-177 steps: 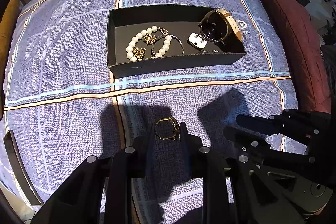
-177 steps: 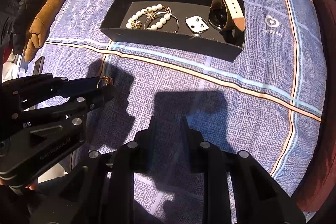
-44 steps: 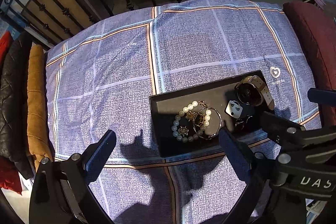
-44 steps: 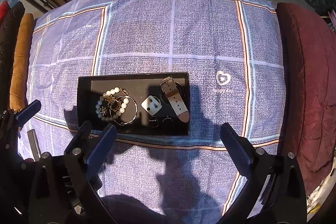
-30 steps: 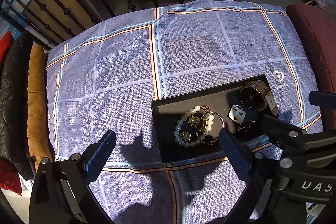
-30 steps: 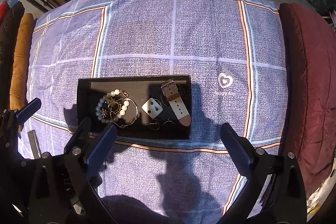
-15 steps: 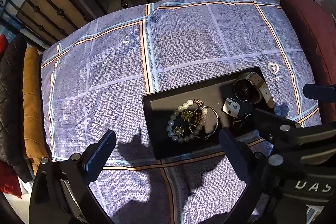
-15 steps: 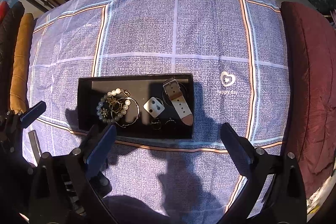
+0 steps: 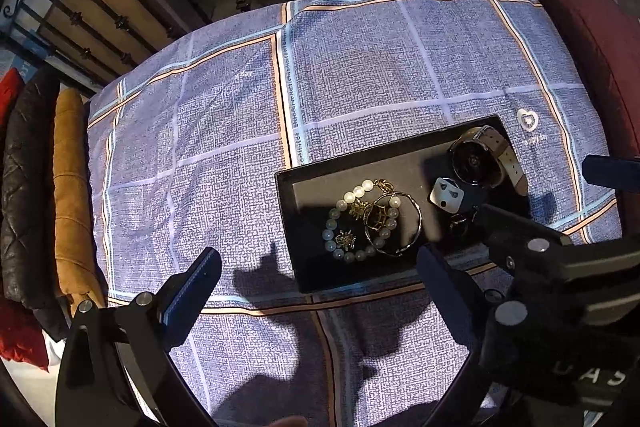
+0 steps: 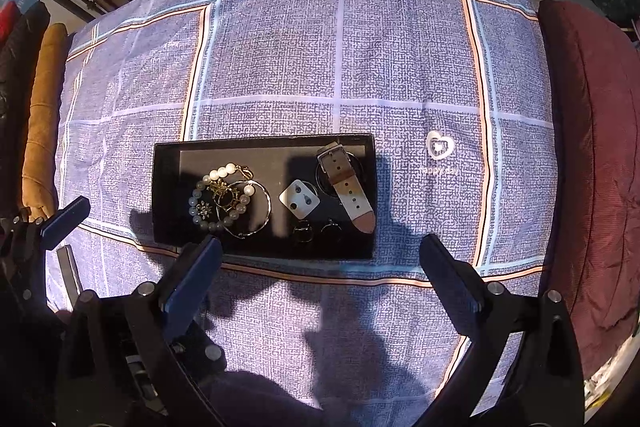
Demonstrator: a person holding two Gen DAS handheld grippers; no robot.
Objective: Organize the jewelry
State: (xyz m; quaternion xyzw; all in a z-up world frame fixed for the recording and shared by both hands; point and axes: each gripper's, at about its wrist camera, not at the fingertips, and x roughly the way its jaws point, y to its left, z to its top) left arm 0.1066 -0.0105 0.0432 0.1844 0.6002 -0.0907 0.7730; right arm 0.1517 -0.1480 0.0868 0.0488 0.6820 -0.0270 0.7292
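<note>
1. Compared with 5.9 s ago, the left hand-held gripper [image 9: 316, 271] no longer pinches the gold ring low over the bedspread; its fingers now stand spread wide with nothing between them, and it hangs high above the bed.
2. The right hand-held gripper [image 10: 320, 259] was closed and empty 5.9 s ago; now it too is released, fingers far apart, holding nothing.
3. Over the last 1.5 s both views have barely shifted; the black tray [image 10: 168, 187] sits in the same spot on the checked bedspread [image 10: 280, 59].
4. Inside the tray, the pearl bracelet [image 10: 200, 215] lies at its left end with a thin bangle [image 10: 262, 215] overlapping it and gold pieces [image 10: 224, 195] within the loop.
5. An earring card [image 10: 300, 203] lies at the tray's middle, and the watch [image 10: 346, 183] lies at its right end.
6. Only the right wrist view shows two small rings [image 10: 303, 229] clearly, along the tray's near wall below the card; in the left wrist view the right gripper's finger partly covers that corner.
7. Only the left wrist view shows the watch's round dark face [image 9: 474, 163].
</note>
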